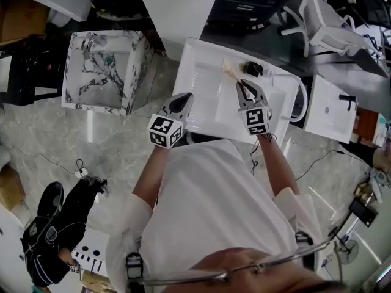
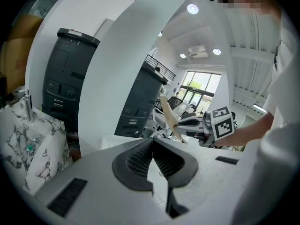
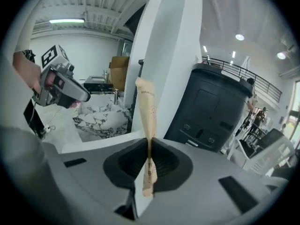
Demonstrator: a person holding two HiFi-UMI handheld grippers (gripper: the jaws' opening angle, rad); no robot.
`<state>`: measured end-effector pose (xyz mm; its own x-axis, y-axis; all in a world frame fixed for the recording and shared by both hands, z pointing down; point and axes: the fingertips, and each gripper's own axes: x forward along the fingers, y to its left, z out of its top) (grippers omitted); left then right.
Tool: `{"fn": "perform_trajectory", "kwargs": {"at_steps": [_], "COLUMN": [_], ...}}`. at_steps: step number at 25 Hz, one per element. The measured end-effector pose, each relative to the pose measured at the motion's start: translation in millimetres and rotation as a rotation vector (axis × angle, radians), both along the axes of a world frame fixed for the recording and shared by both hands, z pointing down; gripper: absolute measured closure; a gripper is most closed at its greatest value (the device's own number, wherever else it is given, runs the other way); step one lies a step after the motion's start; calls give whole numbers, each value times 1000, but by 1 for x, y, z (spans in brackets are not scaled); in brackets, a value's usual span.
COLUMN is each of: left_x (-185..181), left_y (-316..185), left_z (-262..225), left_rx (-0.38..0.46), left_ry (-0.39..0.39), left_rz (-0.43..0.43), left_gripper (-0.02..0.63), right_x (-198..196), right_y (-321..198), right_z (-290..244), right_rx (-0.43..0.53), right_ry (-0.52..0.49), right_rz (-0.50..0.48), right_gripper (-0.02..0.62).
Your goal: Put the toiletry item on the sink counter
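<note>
Pale marbled floor (image 1: 122, 151) spreads beneath us, and straight ahead stands a white sink counter (image 1: 208, 96) with a small black fitting (image 1: 252, 69) at its far edge. To the left of it, well apart, sits a second sink unit in black-veined marble (image 1: 104, 81), with a tap at its far side. A broad white pillar (image 1: 177, 11) rises behind the two, and dark cabinets (image 3: 215, 107) line the far wall on either side of it. White chairs (image 1: 317, 23) crowd the far right, and black gear (image 1: 55, 231) lies on the floor at the near left. We hold the left gripper (image 1: 185, 99) over the near left edge of the white counter, its jaws pressed together with nothing between them. Our right gripper (image 1: 242, 87) hangs above the counter's middle, its jaws pinching a slim beige toiletry packet (image 1: 232, 71) near its lower end. The packet sticks out far past the jaws, in the air and clear of the counter, just near of the black fitting.
</note>
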<state>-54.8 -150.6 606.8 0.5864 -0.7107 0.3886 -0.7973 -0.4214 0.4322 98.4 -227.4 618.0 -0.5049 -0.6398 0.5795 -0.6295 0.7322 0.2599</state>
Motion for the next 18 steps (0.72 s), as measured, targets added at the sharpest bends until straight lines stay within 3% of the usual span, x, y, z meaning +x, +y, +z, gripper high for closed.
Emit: {"fn": "perform_trajectory", "kwargs": {"at_steps": [18], "left_x": [-7], "left_y": [4], "left_z": [12], "left_rx": [-42], "left_ry": [4], "left_rz": [-37], "left_gripper": [601], "right_x": [-17], "right_y": [-50], "right_z": [111], "right_rx": [4], "right_ry": [358], "right_rz": [-216], "right_gripper": [561]}}
